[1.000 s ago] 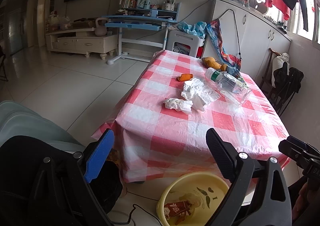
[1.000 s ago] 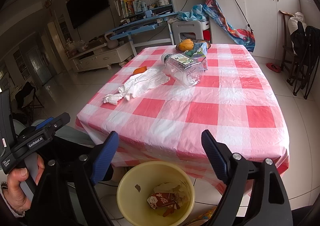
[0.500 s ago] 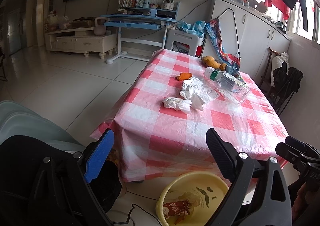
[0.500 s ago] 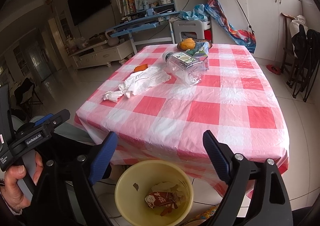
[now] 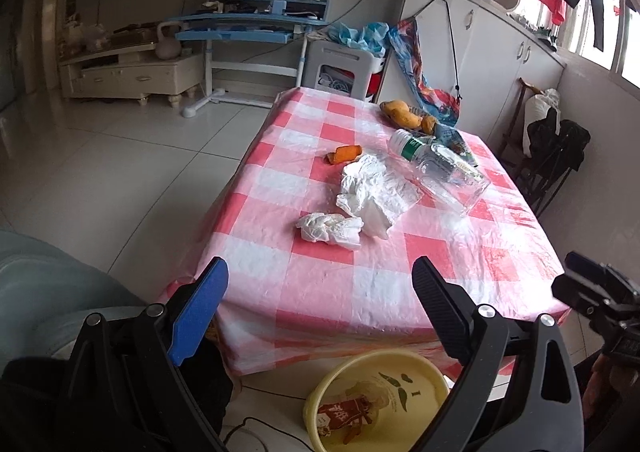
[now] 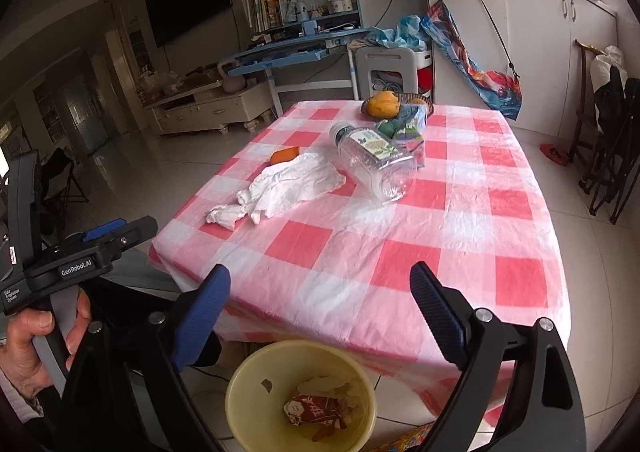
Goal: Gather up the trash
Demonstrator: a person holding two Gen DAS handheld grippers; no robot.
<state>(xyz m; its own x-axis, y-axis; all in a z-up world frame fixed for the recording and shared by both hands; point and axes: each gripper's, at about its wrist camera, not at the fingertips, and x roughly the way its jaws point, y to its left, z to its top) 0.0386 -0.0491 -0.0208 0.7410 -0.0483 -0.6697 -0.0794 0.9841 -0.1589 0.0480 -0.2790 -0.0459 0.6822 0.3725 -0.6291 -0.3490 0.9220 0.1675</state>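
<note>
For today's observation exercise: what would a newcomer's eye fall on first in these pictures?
The pink checked tablecloth fills the middle, with crumpled white tissues and a clear plastic bottle lying on it. On the floor at its near edge stands a yellow bin holding a red wrapper.

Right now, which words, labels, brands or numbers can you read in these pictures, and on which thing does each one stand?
"GenRobot.AI": on the side of the left gripper, seen from the right wrist camera.
Small white print lower on that gripper's body: too small to read.
Label on the clear plastic bottle: blurred, unreadable.
Red wrapper in the yellow bin: white characters, not legible.
Dark marks on the bin's inner wall: a leaf-like pattern, no readable text.
</note>
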